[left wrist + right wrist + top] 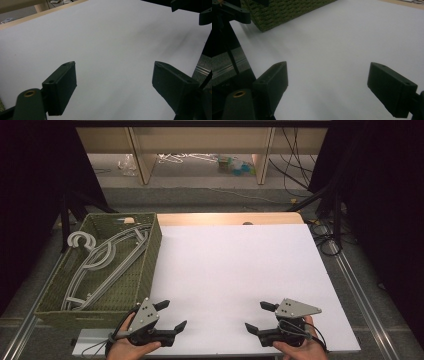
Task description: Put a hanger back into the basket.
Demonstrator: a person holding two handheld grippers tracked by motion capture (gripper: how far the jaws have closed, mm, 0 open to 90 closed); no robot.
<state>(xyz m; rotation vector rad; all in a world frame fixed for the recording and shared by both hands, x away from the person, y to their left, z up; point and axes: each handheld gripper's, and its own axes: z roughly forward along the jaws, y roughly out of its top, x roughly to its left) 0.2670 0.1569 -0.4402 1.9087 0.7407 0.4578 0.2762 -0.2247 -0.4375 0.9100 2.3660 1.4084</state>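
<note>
The woven basket (pixel 145 265) is olive green; its hangers (pixel 100 265) pale grey; the table sheet (pixel 235 265) plain white.

A white sheet (pixel 235 270) lies under and ahead of the fingers (pixel 177 325). It covers a wooden table (pixel 225 218), whose bare edge shows at the far side. Well beyond the fingers, shelf legs (pixel 140 160) stand on the floor beside black cables (pixel 295 165), with small coloured containers (pixel 235 166) between the legs.

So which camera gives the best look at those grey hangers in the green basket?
The high view: the grey hangers lie inside the green basket, seen from above. The right gripper view catches just the basket's woven outer wall.
</note>
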